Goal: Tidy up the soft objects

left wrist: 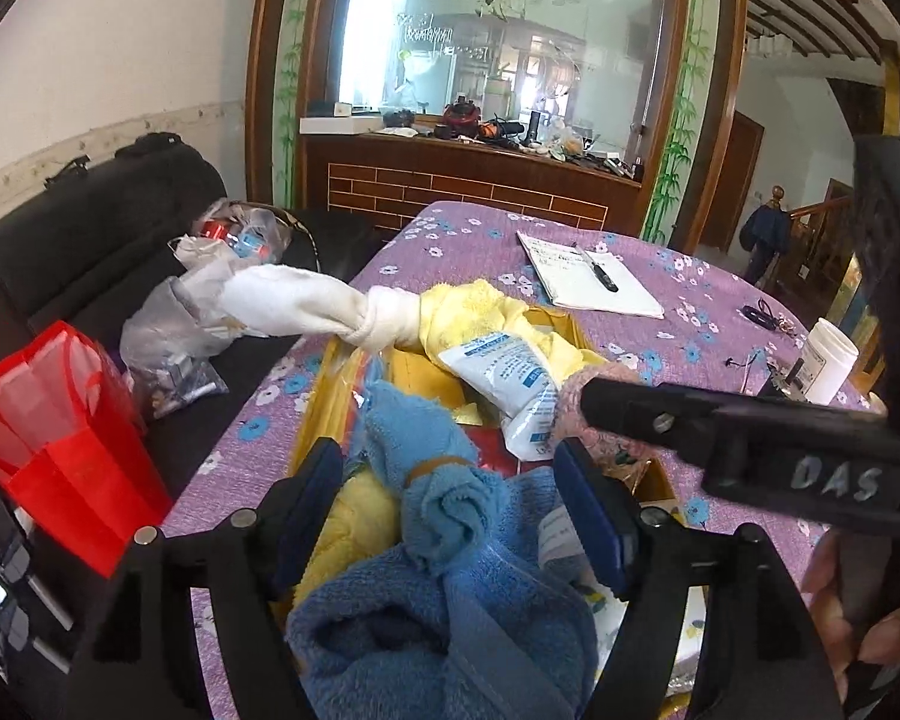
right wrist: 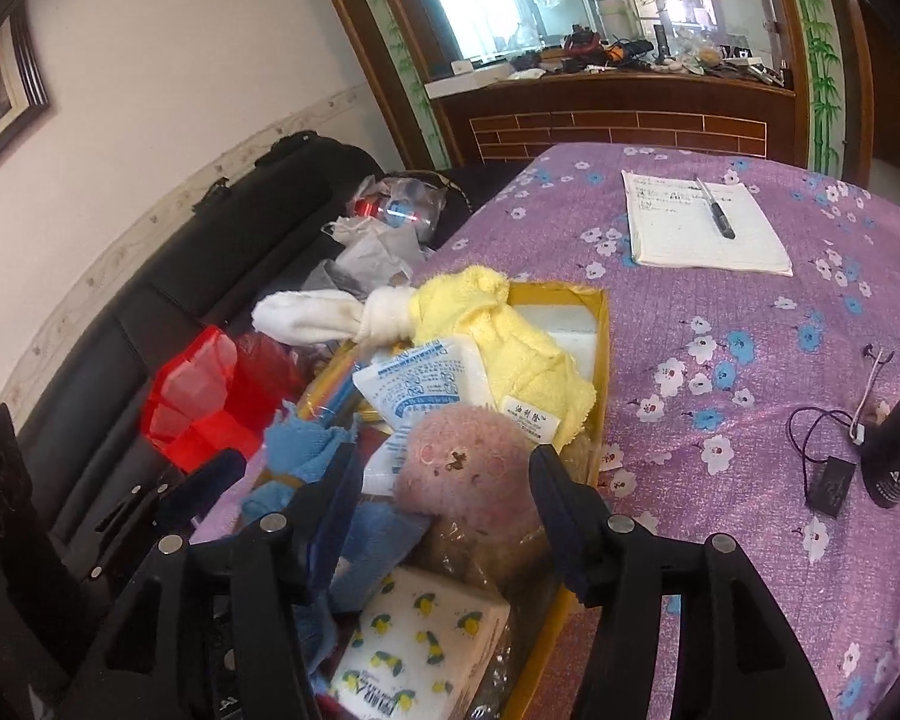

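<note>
A yellow box on the table is heaped with soft things. My left gripper is open, and a rolled blue towel with a brown band lies loose between its fingers. My right gripper is open around a pink plush and its pads do not press on it. One of its black fingers reaches in from the right in the left wrist view. Further back in the box lie a yellow towel, a knotted white cloth and a white-and-blue packet. A lemon-print tissue pack sits at the near end.
The purple flowered tablecloth carries a notebook with a pen, a black cylinder with a cable and a white jar. Left of the table stands a black sofa with a red bag and plastic bags.
</note>
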